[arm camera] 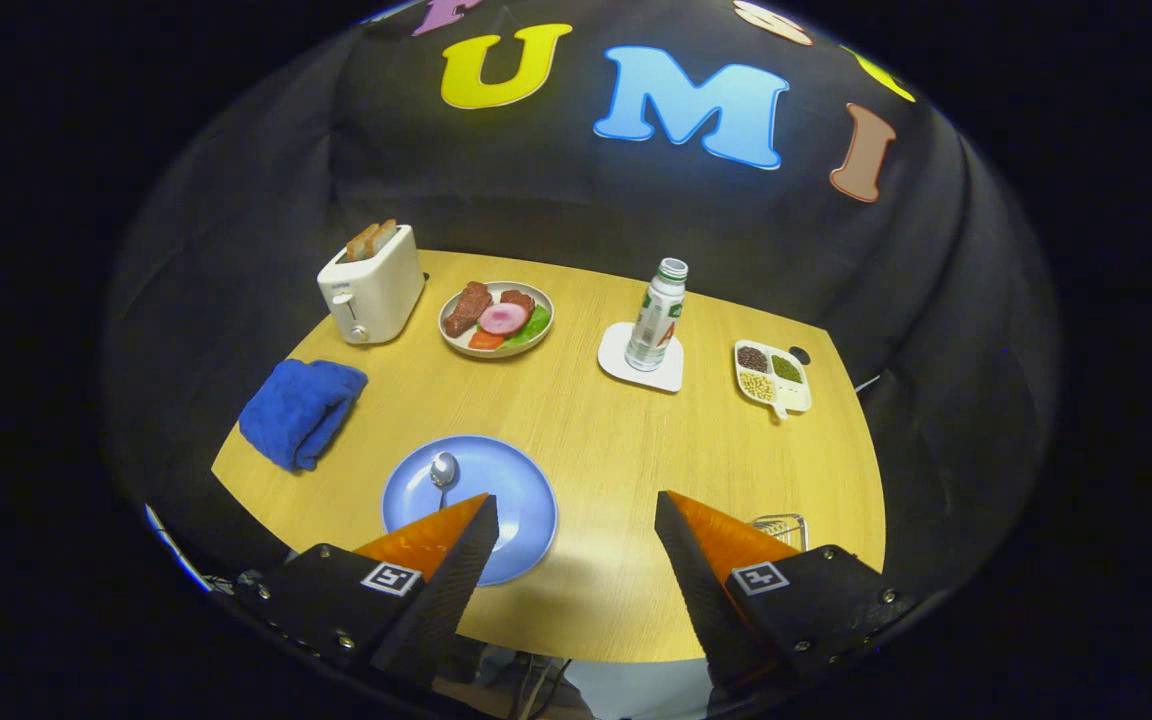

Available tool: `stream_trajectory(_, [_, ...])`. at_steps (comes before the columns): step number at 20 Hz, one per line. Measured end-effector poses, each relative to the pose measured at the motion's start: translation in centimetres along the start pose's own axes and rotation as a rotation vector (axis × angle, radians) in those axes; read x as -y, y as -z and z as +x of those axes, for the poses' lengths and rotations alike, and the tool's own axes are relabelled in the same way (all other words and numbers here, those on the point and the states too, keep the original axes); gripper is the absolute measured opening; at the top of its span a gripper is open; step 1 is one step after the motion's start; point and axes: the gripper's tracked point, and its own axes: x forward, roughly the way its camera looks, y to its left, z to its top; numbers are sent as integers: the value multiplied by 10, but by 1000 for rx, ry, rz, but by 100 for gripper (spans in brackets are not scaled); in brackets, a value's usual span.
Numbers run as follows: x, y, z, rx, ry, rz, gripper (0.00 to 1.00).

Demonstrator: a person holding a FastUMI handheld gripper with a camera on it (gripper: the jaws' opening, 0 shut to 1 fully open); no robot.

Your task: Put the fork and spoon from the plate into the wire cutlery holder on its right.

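Gripper [576, 520] spread wide, nothing between its fingers, above the table's [616, 440] near edge. Blue plate [526, 500] near that edge, partly behind one finger; spoon [443, 470] lies on it, bowl pointing away. Fork hidden or too unclear to tell. Wire cutlery holder [782, 526] peeks out behind the other finger, near the near right corner.

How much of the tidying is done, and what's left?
Looks barely started. The spoon lies on the blue plate; the fork can't be made out. The tool is open, holding nothing, above the table edge. The wire holder peeks out behind one finger.
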Motion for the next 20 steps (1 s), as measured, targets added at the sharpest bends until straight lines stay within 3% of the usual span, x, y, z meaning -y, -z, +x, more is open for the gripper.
stream_trajectory(8, [-68, 28, 59, -96, -72, -91, 97])
stream_trajectory(20, [-116, 105, 119, -383, -169, -174, 97])
